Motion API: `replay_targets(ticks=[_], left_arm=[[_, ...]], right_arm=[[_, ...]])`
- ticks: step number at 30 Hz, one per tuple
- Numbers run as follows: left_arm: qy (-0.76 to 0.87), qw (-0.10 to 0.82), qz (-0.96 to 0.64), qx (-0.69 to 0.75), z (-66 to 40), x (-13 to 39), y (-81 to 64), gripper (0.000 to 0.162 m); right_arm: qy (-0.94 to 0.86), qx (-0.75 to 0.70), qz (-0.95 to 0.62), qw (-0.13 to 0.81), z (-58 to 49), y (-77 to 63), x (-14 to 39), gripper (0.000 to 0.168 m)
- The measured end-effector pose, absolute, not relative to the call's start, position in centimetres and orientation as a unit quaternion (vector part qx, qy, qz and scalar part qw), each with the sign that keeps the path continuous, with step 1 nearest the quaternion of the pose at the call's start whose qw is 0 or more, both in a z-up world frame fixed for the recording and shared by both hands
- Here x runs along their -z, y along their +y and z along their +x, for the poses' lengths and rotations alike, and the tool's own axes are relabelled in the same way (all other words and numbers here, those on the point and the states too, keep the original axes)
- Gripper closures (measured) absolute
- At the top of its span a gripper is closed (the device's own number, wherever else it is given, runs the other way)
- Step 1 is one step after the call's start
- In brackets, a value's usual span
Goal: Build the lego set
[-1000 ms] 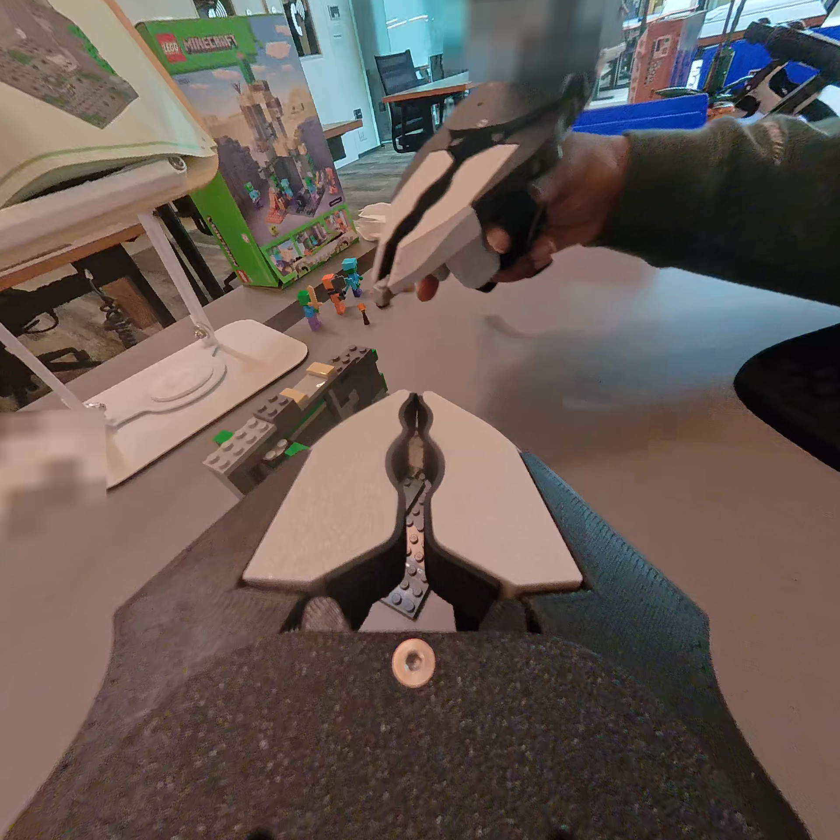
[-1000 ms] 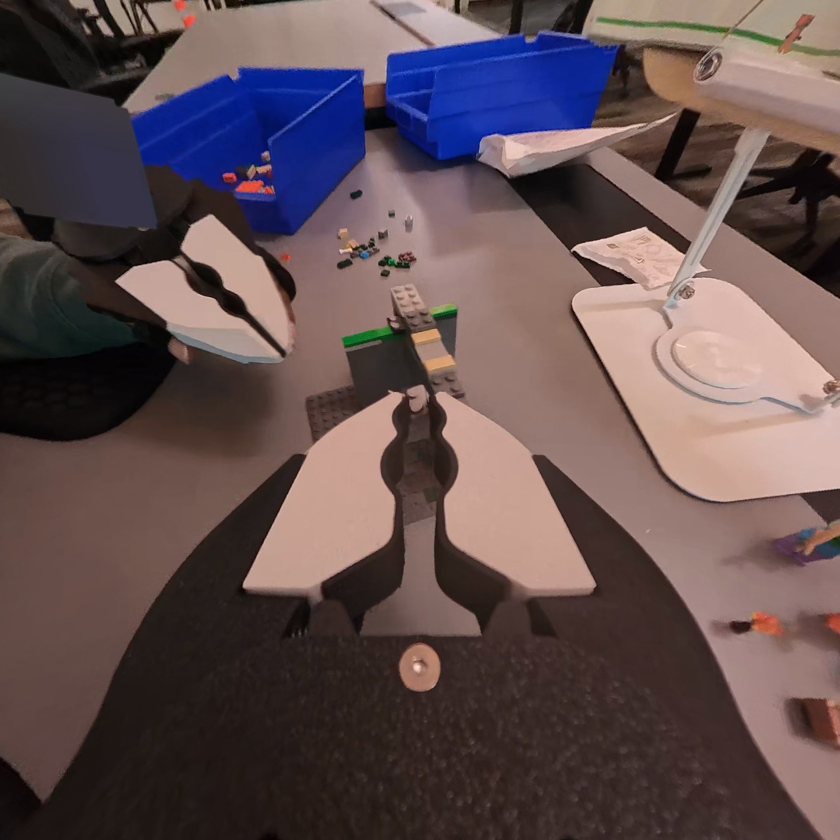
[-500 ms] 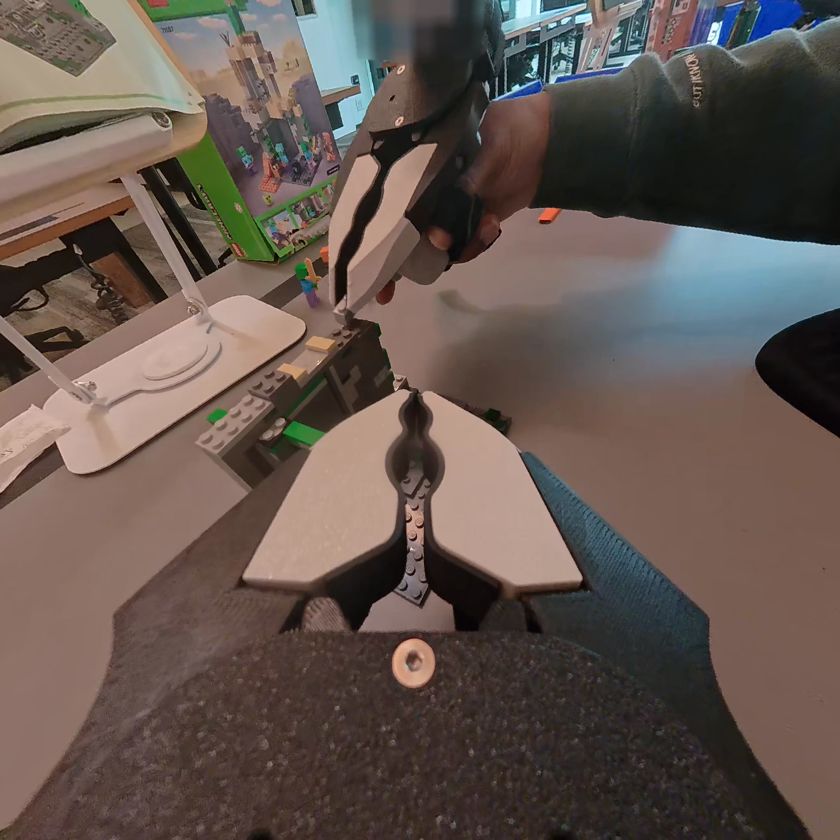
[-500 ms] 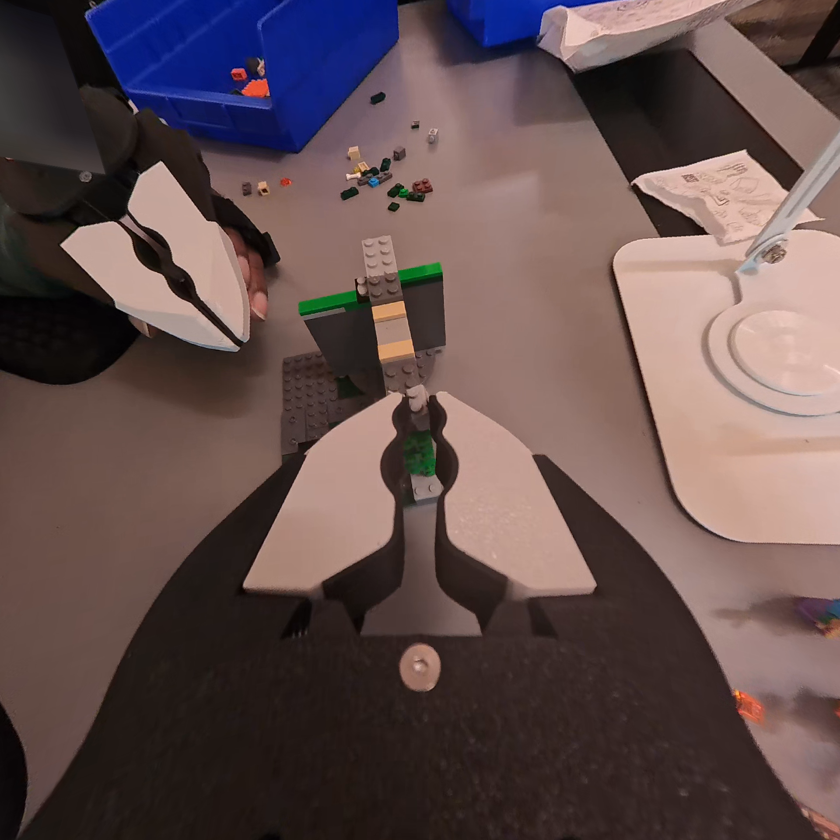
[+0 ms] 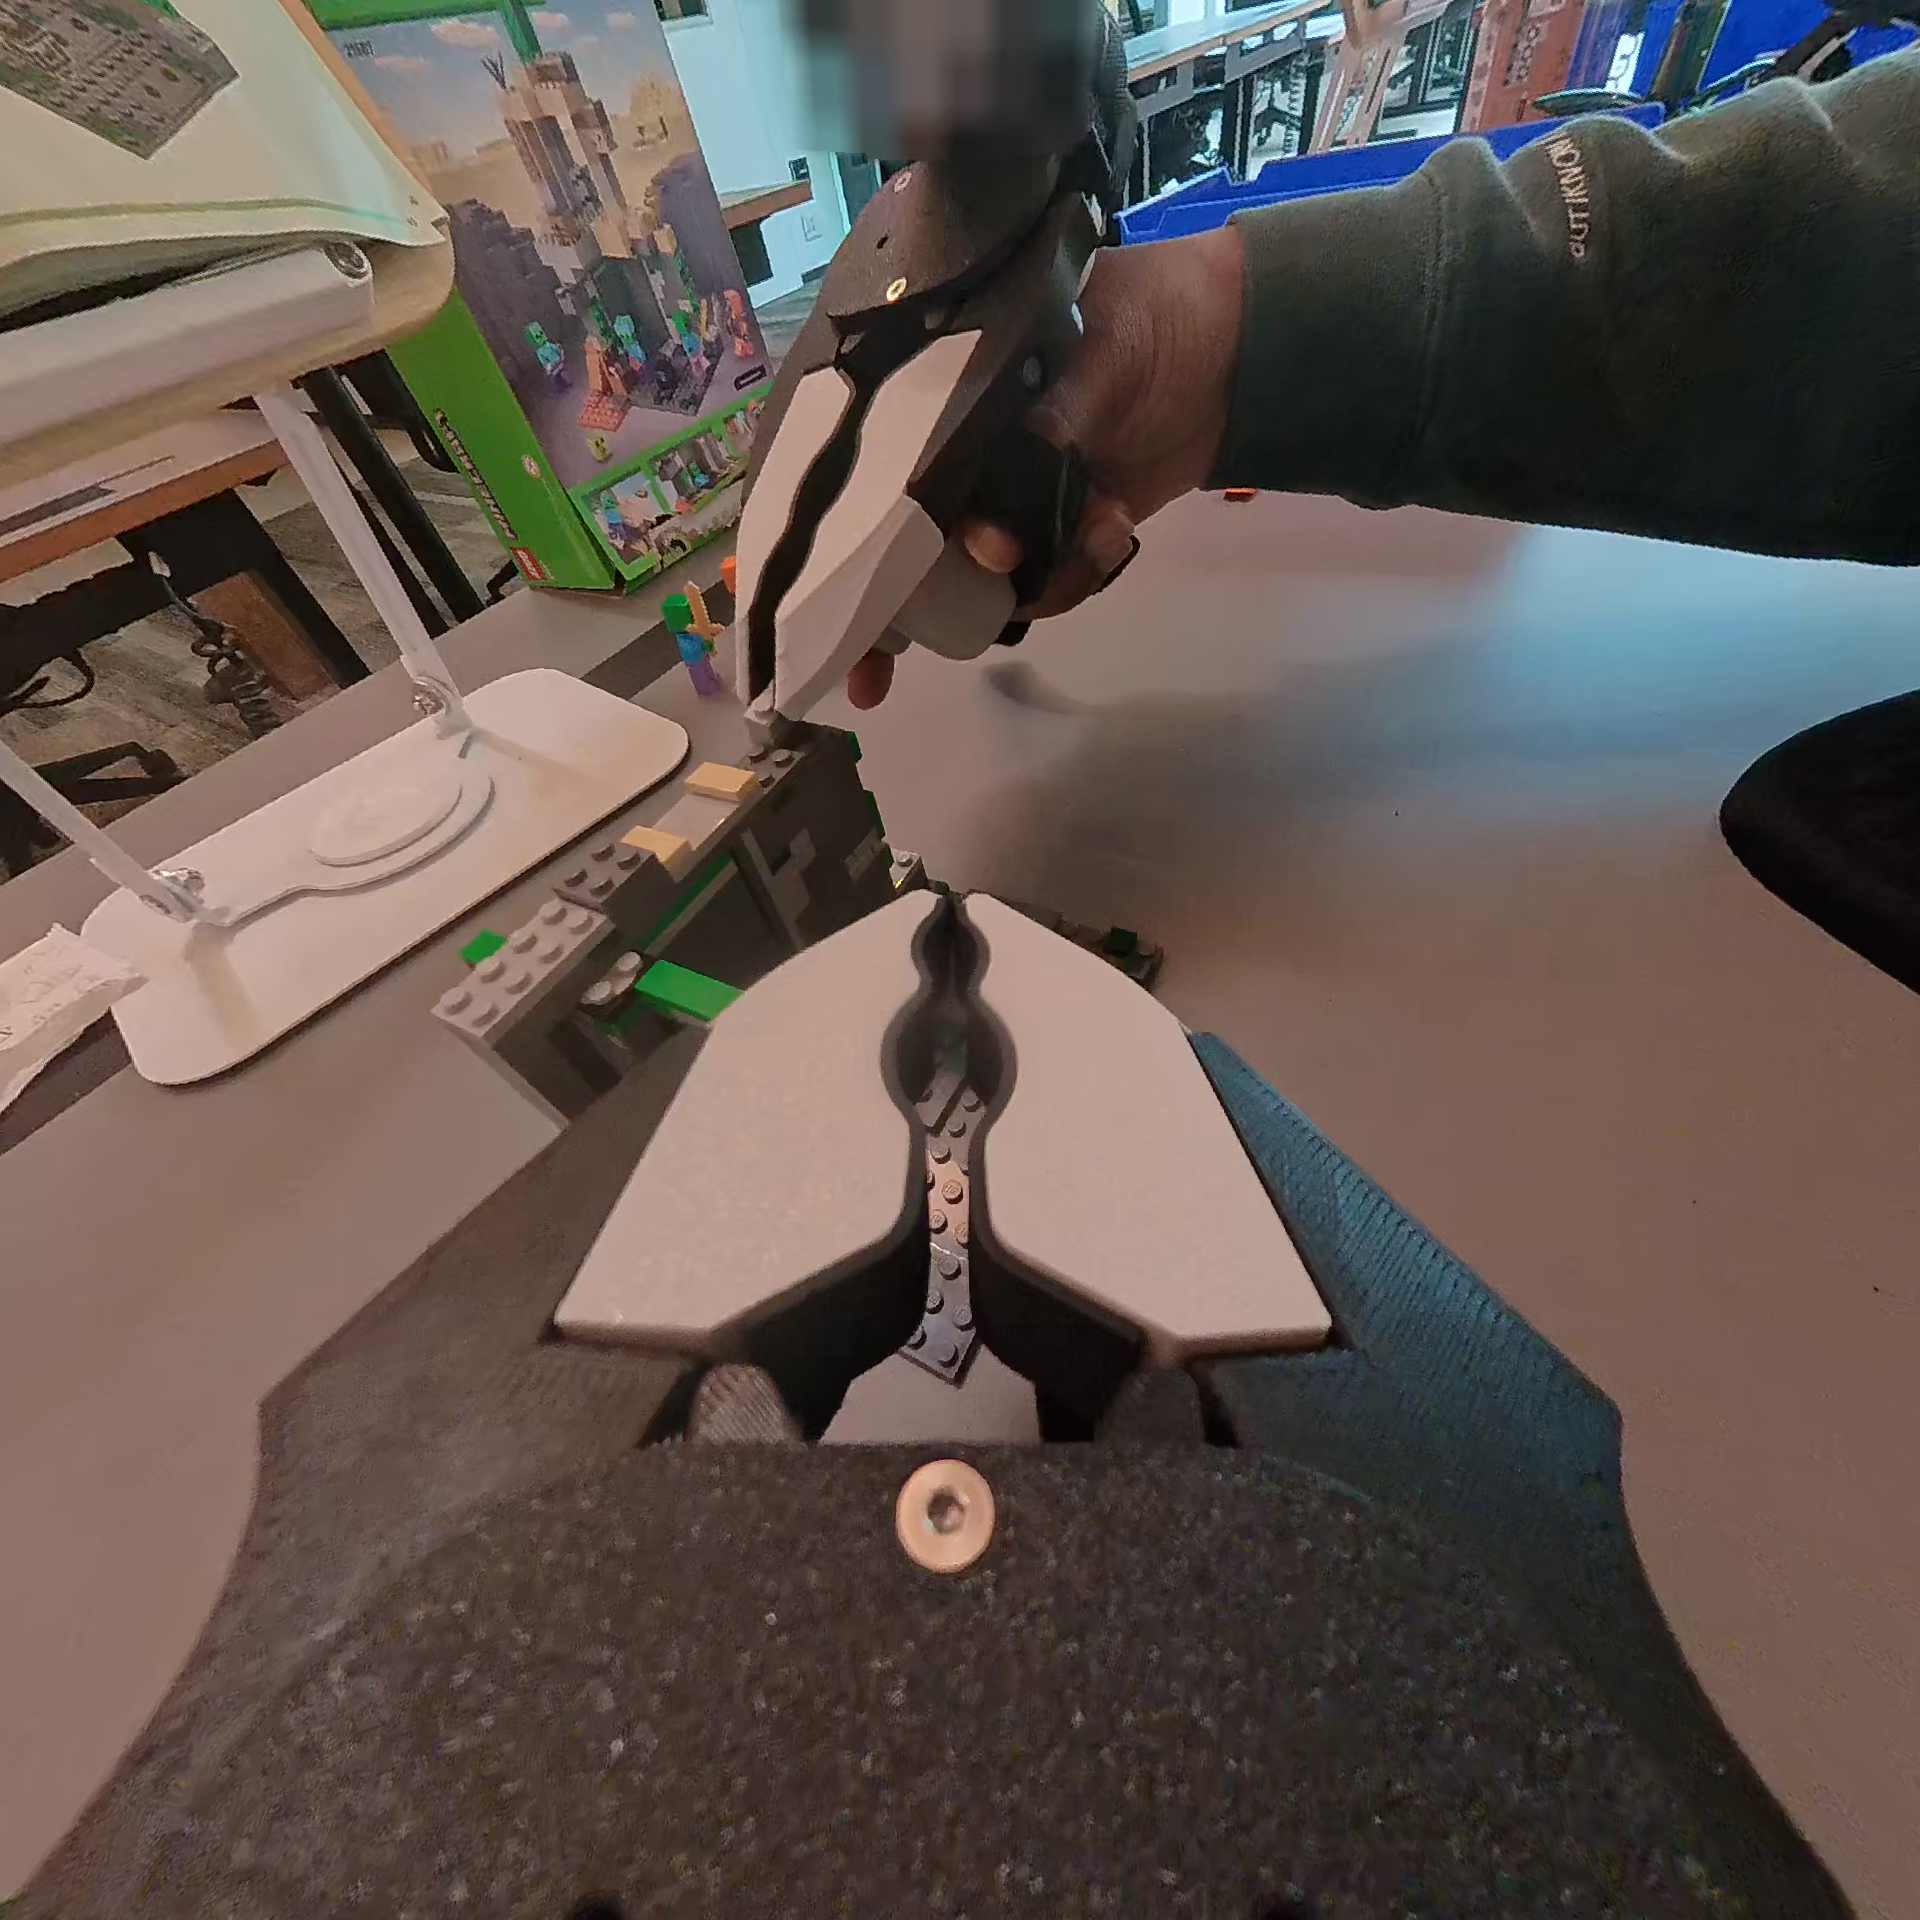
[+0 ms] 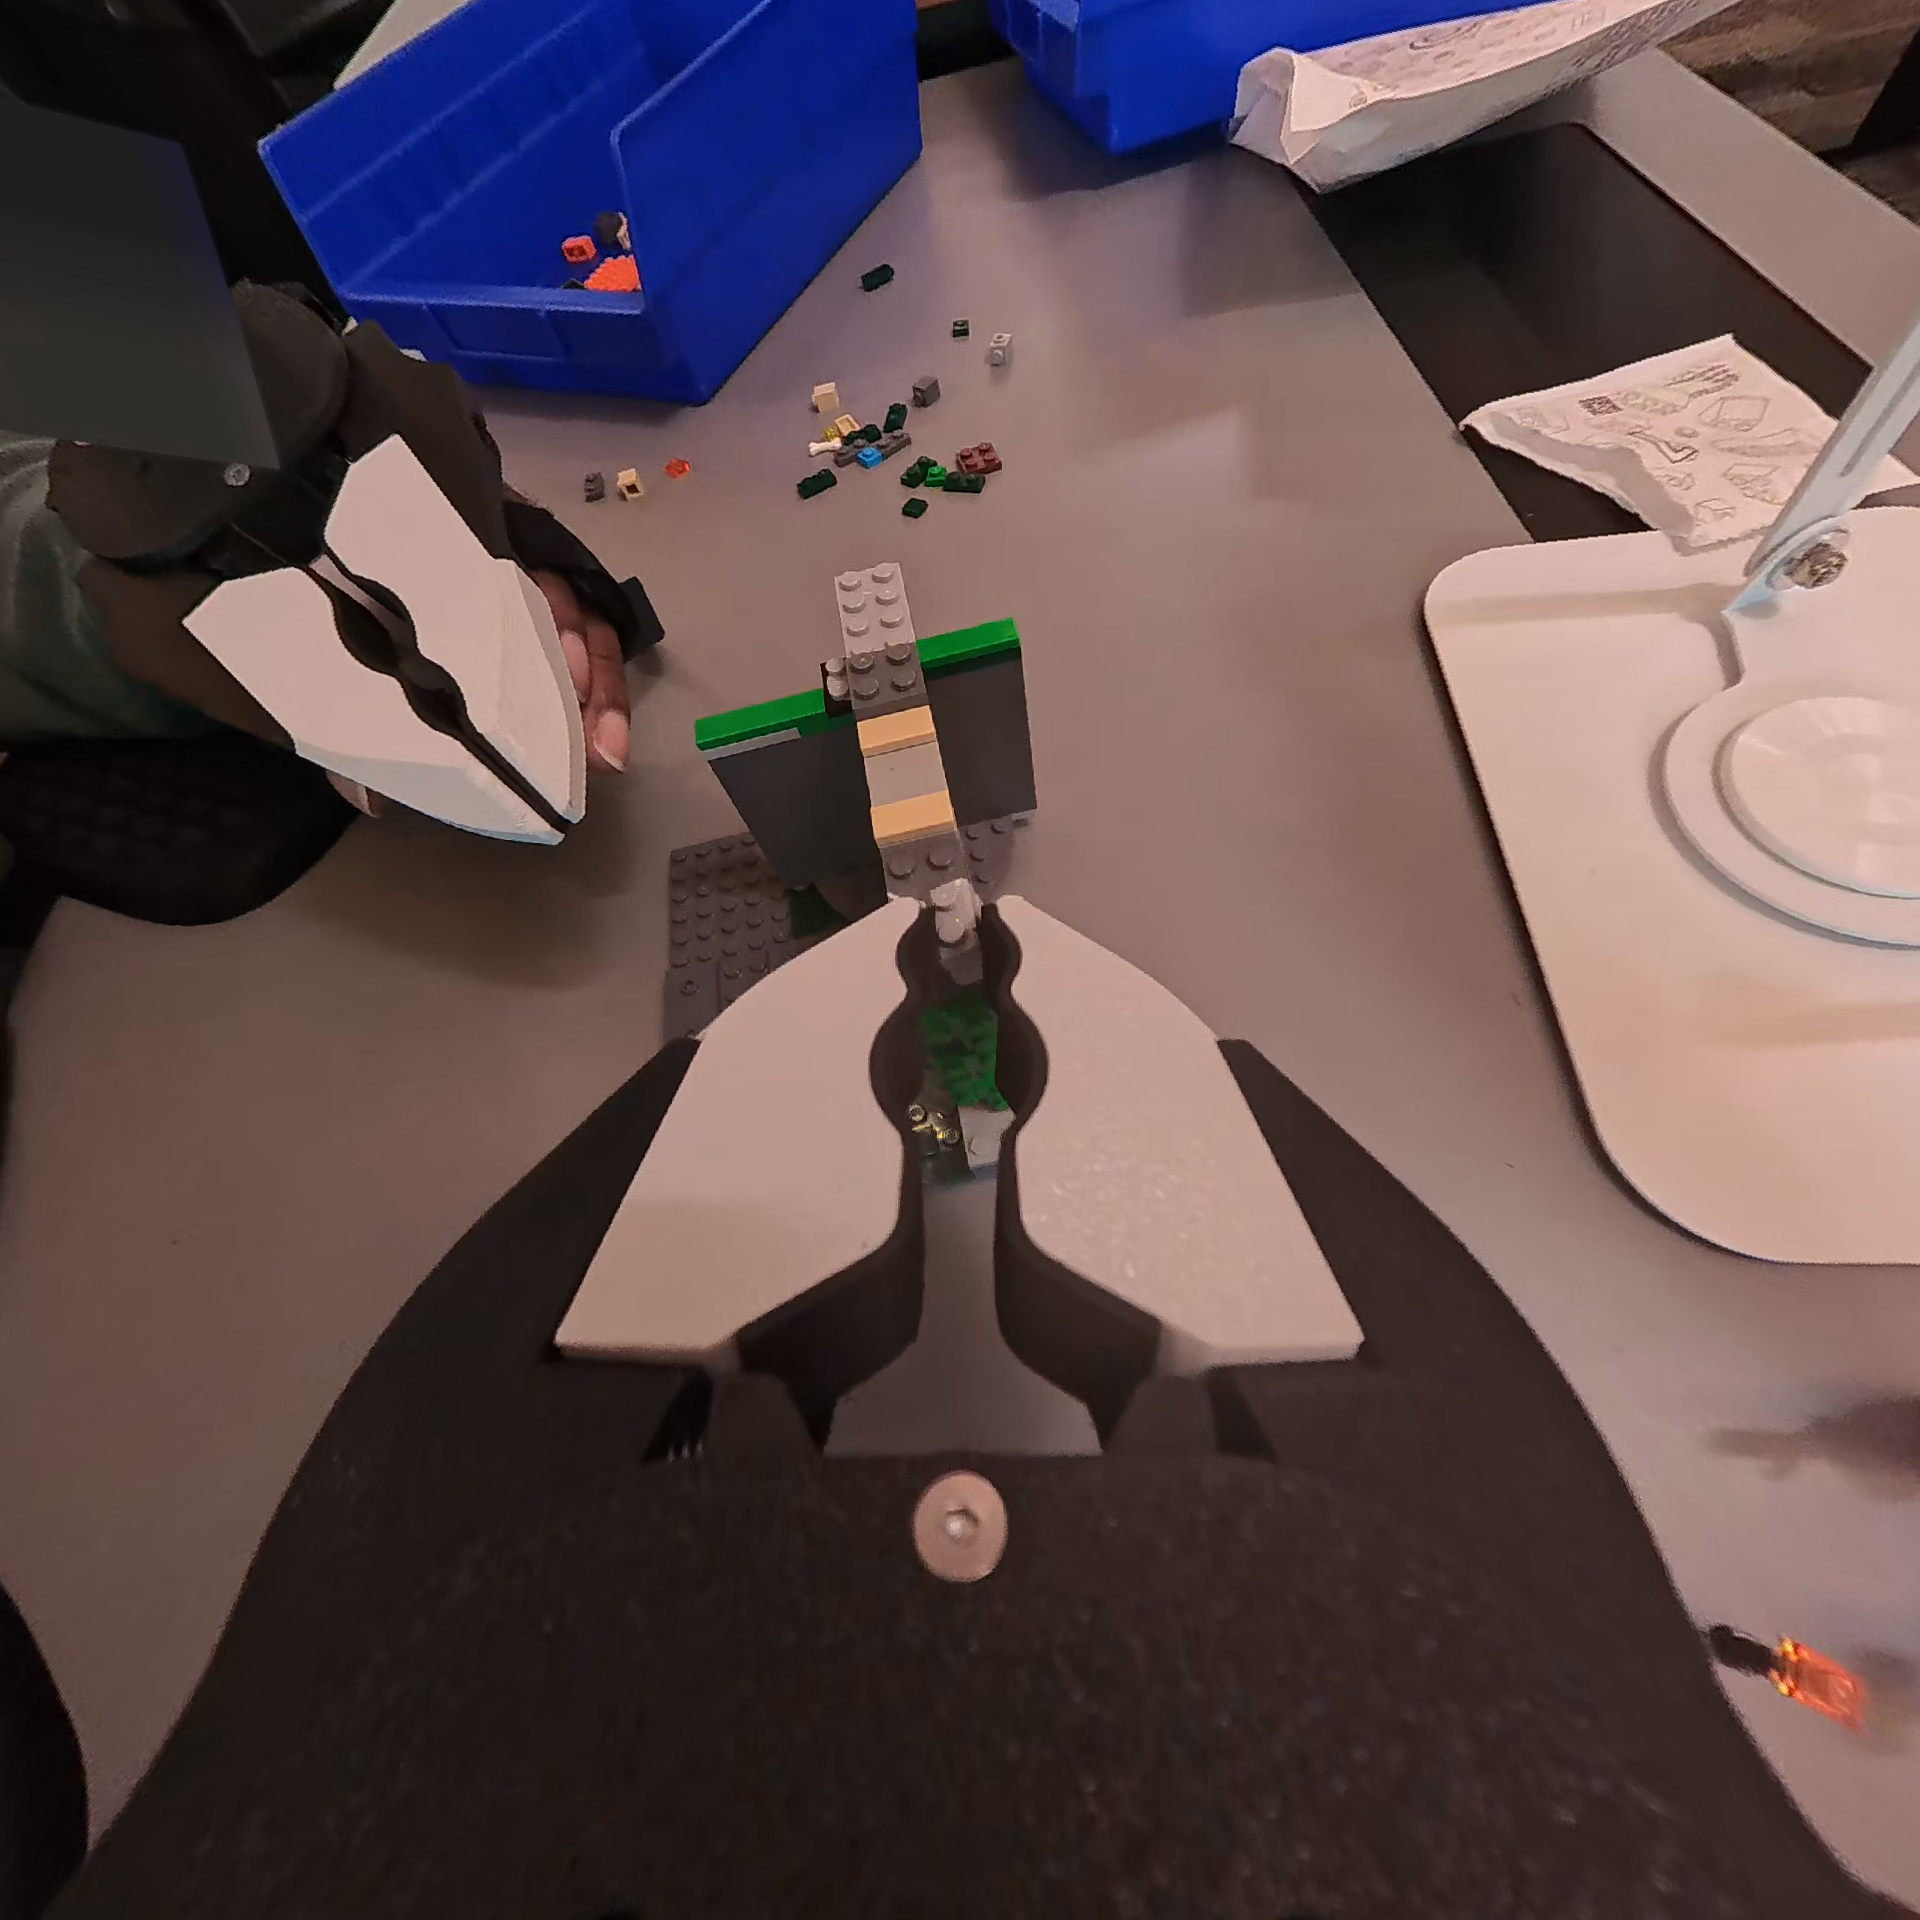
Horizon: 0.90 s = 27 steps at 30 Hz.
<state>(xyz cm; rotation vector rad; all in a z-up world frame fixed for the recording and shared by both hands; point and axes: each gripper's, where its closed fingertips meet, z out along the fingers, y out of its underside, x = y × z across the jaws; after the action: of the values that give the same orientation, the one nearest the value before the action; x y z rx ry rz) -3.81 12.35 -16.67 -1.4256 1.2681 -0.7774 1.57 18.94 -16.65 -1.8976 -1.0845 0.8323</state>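
The lego build [image 6: 821, 790] is a dark grey wall with a green top edge and a grey and tan stepped strip, standing on a dark grey baseplate [image 6: 717, 925]. My right gripper [image 6: 951, 914] is shut on a small light grey piece [image 6: 951, 928], held at the near upper end of the stepped strip. In the left wrist view the right gripper [image 5: 764, 712] comes down from above, tips touching the top of the build [image 5: 800, 831]. My left gripper [image 5: 945, 914] is shut with nothing visible in it, over the baseplate [image 5: 951, 1205]. It also shows left of the build [image 6: 561, 821].
Two blue bins [image 6: 582, 177] stand behind, with several loose small pieces [image 6: 894, 447] in front of them. A white lamp base [image 6: 1662, 831] and a paper sheet [image 6: 1662, 436] lie to the right. The lego box [image 5: 582, 312] and a minifigure [image 5: 696, 639] stand beyond the build. My right fingertips sit around 9 centimeters from my left ones.
My right gripper has come down and forward with the small grey piece until its tips meet the top of the build. My left gripper has moved closer to the build, still shut.
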Motion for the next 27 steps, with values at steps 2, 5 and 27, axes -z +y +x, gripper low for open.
replay_targets(ticks=[2,5,27], left_arm=[[0.528,0.514,-0.593,0.324,-3.78,16.71,12.33,0.162],[0.529,0.513,-0.593,0.324,-3.77,16.76,12.31,0.162],[0.537,0.507,-0.592,0.323,-3.63,17.06,12.07,0.162]], right_arm=[[-0.426,-0.328,-0.747,0.39,1.59,18.93,16.67,0.16],[-0.424,-0.33,-0.748,0.389,1.68,18.89,16.74,0.161],[-0.487,-0.277,-0.76,0.331,1.78,18.84,16.96,0.161]])
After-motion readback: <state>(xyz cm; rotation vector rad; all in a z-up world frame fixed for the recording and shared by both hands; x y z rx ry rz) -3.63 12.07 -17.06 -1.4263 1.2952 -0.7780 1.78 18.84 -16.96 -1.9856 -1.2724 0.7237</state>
